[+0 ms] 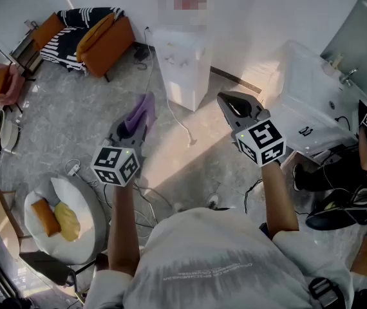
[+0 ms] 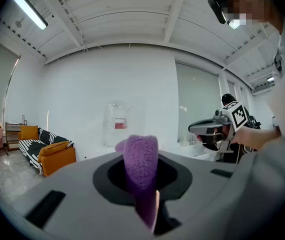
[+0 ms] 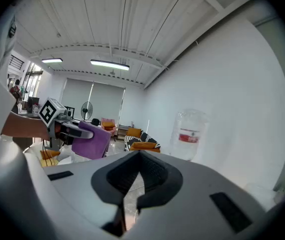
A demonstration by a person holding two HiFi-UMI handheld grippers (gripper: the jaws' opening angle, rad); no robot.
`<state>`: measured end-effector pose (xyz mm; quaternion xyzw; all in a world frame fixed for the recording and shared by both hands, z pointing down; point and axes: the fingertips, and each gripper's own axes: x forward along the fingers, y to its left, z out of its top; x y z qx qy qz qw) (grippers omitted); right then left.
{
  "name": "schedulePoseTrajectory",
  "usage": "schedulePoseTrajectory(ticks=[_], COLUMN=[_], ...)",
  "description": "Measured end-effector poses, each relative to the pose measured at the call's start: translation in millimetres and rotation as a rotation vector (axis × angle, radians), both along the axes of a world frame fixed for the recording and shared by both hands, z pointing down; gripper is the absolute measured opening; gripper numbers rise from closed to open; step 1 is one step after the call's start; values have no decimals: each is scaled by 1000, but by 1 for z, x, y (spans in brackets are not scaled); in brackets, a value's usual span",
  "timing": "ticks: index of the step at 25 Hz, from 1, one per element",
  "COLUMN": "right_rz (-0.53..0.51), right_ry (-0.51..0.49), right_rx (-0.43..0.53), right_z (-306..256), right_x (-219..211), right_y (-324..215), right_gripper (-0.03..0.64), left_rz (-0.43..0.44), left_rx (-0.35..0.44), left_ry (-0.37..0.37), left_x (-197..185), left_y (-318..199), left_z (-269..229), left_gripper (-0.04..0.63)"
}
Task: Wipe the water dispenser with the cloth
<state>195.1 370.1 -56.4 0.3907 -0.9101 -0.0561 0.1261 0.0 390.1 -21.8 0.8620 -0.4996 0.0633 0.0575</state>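
Out on my left, the left tongs are clamped on the cloth. They pinch it low, so most of it stands free above the tips. I judge that suits the job: the loose upper part gives me a soft face to press on a panel while the hard tips stay back. The cloth is purple and fleecy, doubled into a thick rounded tongue in the left gripper view. It looks dry, though I cannot be sure.

Ahead, between the two tongs and well apart from both, the dispenser stands on the floor against the wall. It is a white cabinet with a clear bottle, red-labelled, on top, and a white cord trails from it. Nothing touches it, so I judge the wiping not yet begun; I have to close the gap first.

On my right, the right tongs are closed to a thin slit with nothing in them, aimed toward the dispenser. I take them as the spare, kept free to steady the cabinet.
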Motion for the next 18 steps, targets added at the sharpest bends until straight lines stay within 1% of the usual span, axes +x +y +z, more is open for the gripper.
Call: schedulePoseTrajectory(ticks=[4, 8, 12, 15, 18], right_rz=[0, -3, -29, -53, -52], right_ry=[-9, -52, -30, -32, -39], right_rx=[1, -14, -3, 2, -18], right_z=[3, 2, 5, 8, 17], right_x=[6, 16, 25, 32, 43], right_y=[-9, -17, -27, -33, -42], right_gripper=[14, 14, 15, 14, 15], left_rz=[-20, -40, -59, -75, -91], left_rx=[-7, -19, -21, -19, -25], left_ry=[3, 1, -4, -7, -4], left_x=[0, 4, 14, 24, 35], left_y=[-10, -15, -23, -28, -31], left_z=[4, 7, 10, 14, 21], left_gripper=[49, 49, 49, 49, 49])
